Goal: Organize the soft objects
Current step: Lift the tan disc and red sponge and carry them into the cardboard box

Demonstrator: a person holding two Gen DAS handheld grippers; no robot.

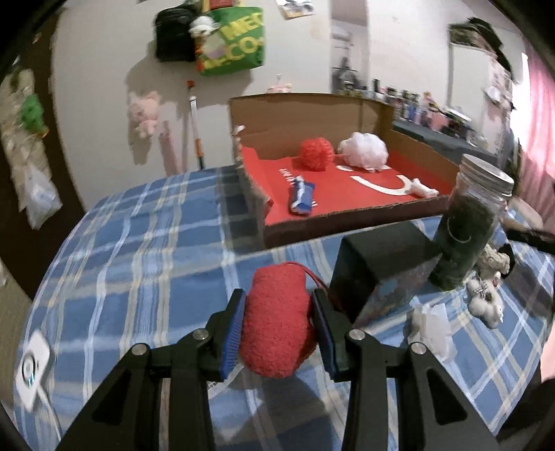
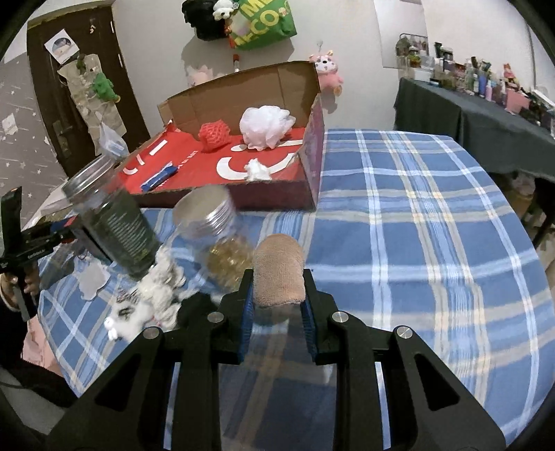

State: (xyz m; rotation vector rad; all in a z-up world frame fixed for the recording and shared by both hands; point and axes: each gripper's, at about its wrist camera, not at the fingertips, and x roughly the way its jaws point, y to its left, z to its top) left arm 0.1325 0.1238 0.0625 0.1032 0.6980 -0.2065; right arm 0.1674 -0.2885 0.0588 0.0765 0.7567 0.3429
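While both claws are loaded, counts: left gripper [image 1: 277, 312] clamped on one red sponge [image 1: 277, 319], right gripper [image 2: 277, 298] clamped on one tan rolled cloth [image 2: 279, 274], both above the blue plaid tablecloth [image 2: 416, 243]. One cardboard box [image 2: 277, 197] holds one red mesh pouf [image 2: 214, 136], one white mesh pouf [image 2: 265, 126], one blue packet [image 2: 158, 178], one small white item [image 2: 257, 170]. Two lidded jars [image 2: 114, 222] stand near the box, beside white fluffy toys [image 2: 159, 295], number unclear.

Dark-filled glass jar [image 2: 111, 222] with metal lid, tilted jar of yellow beads [image 2: 222, 239], black box [image 1: 378, 263], green bag [image 2: 263, 24] on wall, blue plaid bench [image 2: 416, 243]
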